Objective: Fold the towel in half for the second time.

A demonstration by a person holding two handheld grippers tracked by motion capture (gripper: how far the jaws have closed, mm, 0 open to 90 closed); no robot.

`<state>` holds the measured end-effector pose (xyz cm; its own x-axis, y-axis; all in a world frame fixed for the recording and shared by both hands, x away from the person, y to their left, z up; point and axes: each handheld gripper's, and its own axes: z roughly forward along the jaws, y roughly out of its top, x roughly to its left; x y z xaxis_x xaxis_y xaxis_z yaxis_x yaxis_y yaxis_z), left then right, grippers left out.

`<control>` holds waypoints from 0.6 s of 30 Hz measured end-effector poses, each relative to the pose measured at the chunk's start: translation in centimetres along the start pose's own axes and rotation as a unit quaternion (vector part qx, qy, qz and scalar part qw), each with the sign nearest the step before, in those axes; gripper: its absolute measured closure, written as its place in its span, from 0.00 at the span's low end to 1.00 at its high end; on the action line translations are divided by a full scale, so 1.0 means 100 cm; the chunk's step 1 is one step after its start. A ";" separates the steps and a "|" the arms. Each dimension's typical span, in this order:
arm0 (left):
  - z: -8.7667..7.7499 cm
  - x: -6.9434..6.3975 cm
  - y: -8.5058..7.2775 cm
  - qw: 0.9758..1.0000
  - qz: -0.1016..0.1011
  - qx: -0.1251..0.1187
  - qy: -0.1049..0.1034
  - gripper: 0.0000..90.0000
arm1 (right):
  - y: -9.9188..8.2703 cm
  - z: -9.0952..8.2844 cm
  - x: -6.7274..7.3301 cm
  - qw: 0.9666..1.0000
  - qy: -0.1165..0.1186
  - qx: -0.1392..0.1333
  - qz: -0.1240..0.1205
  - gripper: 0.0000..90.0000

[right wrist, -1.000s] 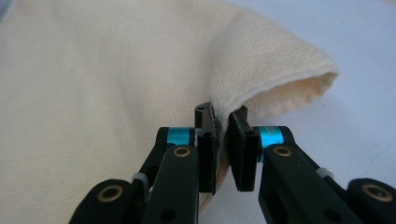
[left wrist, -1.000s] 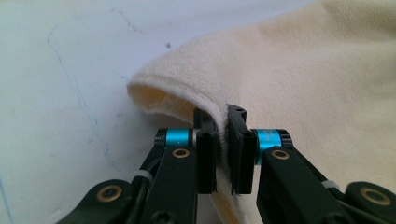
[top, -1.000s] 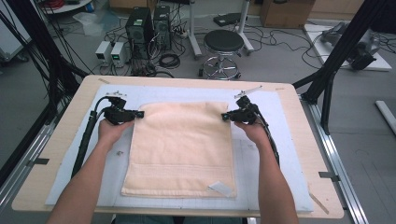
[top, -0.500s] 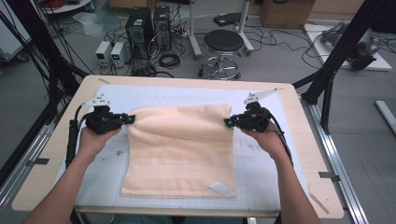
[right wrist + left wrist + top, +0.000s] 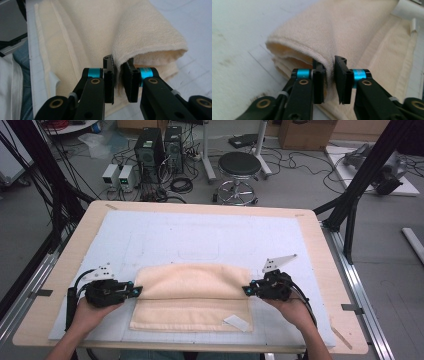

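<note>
I hold a cream towel (image 5: pixel 192 297) by the two ends of its folded-over layer, on the near half of the pale mat (image 5: pixel 165 240) that covers the worktop (image 5: pixel 310 227). My left gripper (image 5: pixel 138 290) stands at the towel's left end, my right gripper (image 5: pixel 245 290) at its right end, both pointing inward toward its middle. The towel's long axis runs straight from one gripper to the other. The fold stops short of the towel's near edge, where a white label (image 5: pixel 236 322) lies. Each gripper's jaws have just been opening slightly, with cloth between them and the pads on it.
</note>
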<state>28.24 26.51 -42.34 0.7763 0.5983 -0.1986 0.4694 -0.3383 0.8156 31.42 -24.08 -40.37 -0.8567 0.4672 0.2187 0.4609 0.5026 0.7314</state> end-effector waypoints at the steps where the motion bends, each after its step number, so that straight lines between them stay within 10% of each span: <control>1: 0.000 0.001 -0.002 1.000 0.002 0.008 0.002 0.81 | -0.003 0.001 -0.001 1.000 -0.005 0.003 0.004 0.82; 11: -0.014 0.016 0.019 1.000 -0.003 0.001 0.009 0.55 | 0.007 -0.013 -0.015 0.998 -0.053 -0.029 0.021 0.51; 18: 0.008 0.040 0.042 0.999 -0.025 -0.010 0.032 0.49 | 0.022 0.001 -0.035 0.997 -0.059 -0.029 0.028 0.45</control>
<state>33.61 26.90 -40.10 0.7230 0.6598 -0.2049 0.4986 -0.2930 0.8158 35.44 -24.50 -39.61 -0.7951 0.5771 0.1862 0.4903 0.4311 0.7575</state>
